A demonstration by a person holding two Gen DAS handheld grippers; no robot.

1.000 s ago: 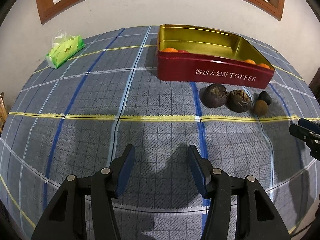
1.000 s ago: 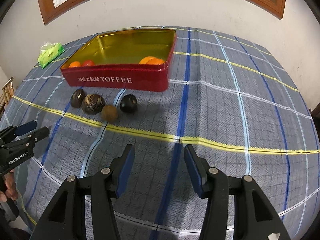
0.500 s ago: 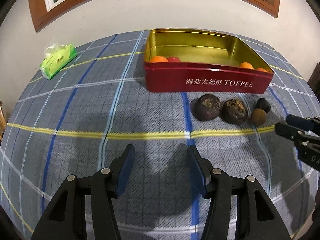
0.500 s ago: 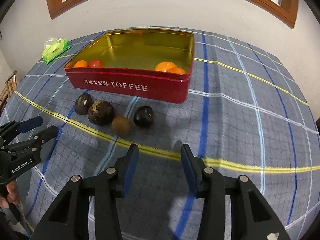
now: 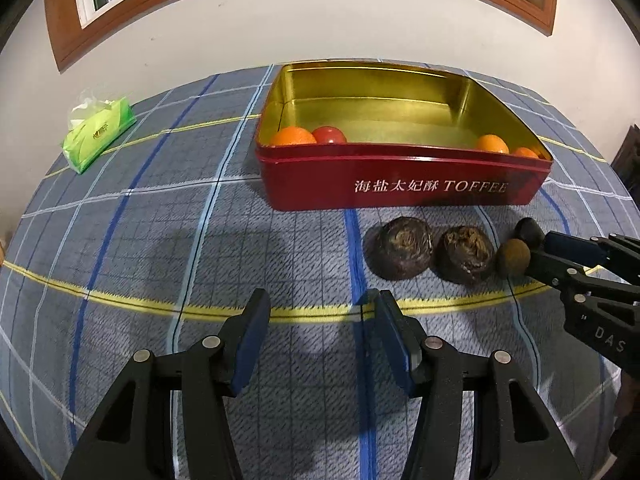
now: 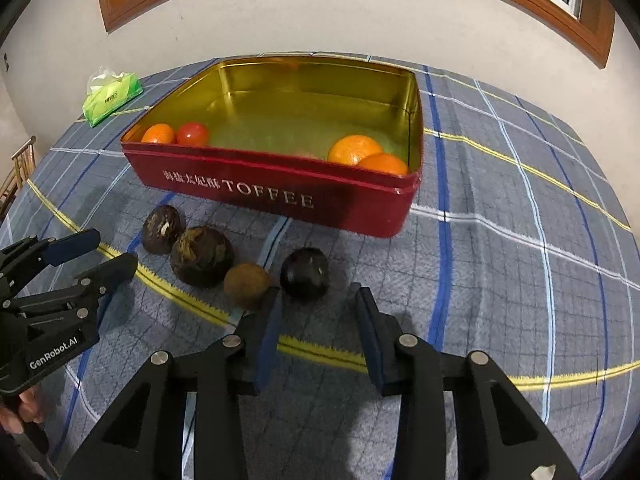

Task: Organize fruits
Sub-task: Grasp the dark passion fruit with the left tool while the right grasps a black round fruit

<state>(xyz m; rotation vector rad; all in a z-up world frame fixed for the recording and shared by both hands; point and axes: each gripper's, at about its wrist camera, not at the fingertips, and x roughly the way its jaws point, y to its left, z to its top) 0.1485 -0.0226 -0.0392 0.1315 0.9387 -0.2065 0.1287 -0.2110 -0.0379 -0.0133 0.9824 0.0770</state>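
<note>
A red TOFFEE tin (image 6: 280,192) with a gold inside holds oranges (image 6: 354,149) and a red tomato (image 6: 193,133). In front of it on the cloth lie two big dark fruits (image 6: 201,255), a small brown fruit (image 6: 247,285) and a small black fruit (image 6: 305,273). My right gripper (image 6: 318,302) is open, just short of the black fruit. My left gripper (image 5: 316,304) is open and empty, a little short and left of the dark fruits (image 5: 402,253). The tin also shows in the left wrist view (image 5: 400,184).
A green tissue pack (image 5: 98,133) lies at the far left of the table. A blue and grey plaid cloth (image 5: 160,220) covers the table. A wall with a wood-framed window stands behind. A chair (image 6: 16,172) shows at the left edge.
Both grippers have moved forward toward the tin and the loose fruits. The right gripper has come close to the small black fruit. Both stay open.
</note>
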